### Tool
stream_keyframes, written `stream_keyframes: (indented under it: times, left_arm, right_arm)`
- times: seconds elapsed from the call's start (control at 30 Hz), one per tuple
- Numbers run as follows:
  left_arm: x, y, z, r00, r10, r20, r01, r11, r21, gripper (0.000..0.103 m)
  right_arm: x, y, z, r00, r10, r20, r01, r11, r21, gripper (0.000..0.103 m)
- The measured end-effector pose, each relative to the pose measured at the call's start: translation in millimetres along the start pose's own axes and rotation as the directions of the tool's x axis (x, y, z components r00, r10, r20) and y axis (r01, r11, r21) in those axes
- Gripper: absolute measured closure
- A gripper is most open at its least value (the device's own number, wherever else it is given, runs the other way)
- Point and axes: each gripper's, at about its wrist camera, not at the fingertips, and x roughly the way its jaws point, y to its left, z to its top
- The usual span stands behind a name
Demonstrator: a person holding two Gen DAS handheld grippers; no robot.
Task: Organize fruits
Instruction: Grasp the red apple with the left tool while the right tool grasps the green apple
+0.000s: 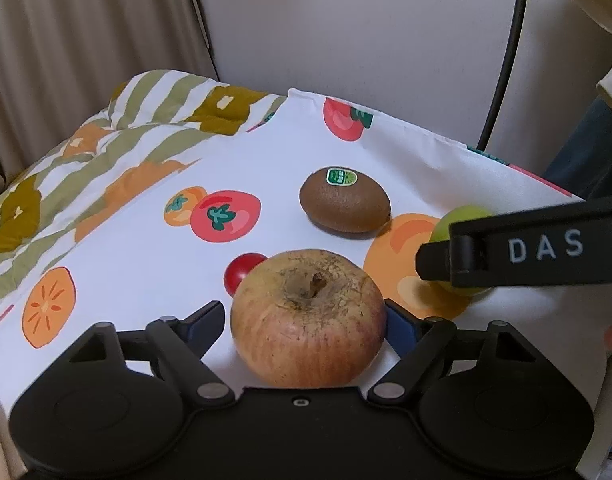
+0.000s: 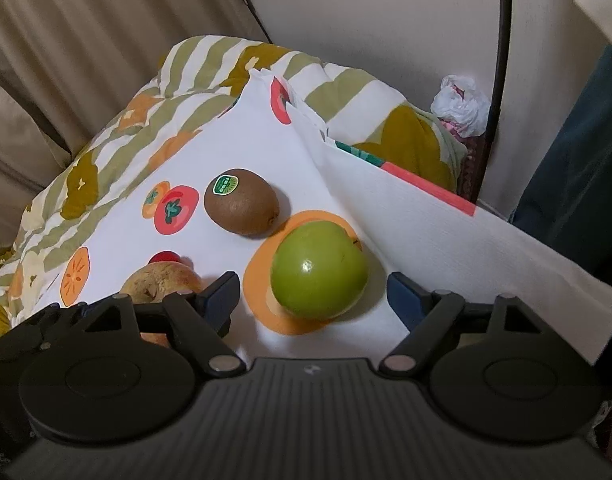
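Left gripper is down at the russet-skinned apple, which sits stem-up right between its jaws; the jaws stand wide, the right one at the apple's skin, the left one a sliver off, so whether they grip it I cannot tell. Over on the other side, the right gripper has its jaws spread wide around the green apple, with clear gaps on both sides, nothing touching. That green apple rests on a printed orange circle of the fruit-print cloth. Count them: 2 apples, 1 kiwi wearing 1 green sticker, lying just beyond both apples, and 1 cherry tomato tucked just behind the russet apple on its left. All 4 fruits sit on the cloth, close together. A striped floral quilt bunches up behind the cloth, with a curtain beyond it.
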Motion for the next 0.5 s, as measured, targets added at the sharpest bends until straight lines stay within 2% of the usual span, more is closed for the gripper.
stream_keyframes:
  times: [0.23, 0.5]
  left_arm:
    - [0.0, -3.2, -2.4, 1.0, 0.005, 0.005, -0.004, 1.0, -0.016, 0.023]
    - [-3.7, -4.7, -3.8, 1.0, 0.023, -0.001, -0.023, 0.999, -0.033, 0.023]
  right_arm:
    - [5.9, 2.5, 3.2, 1.0, -0.003, -0.003, 0.002, 0.999, -0.033, 0.02]
    - [10.7, 9.2, 0.9, 1.0, -0.022, -0.004, 0.022, 0.995, -0.096, 0.024]
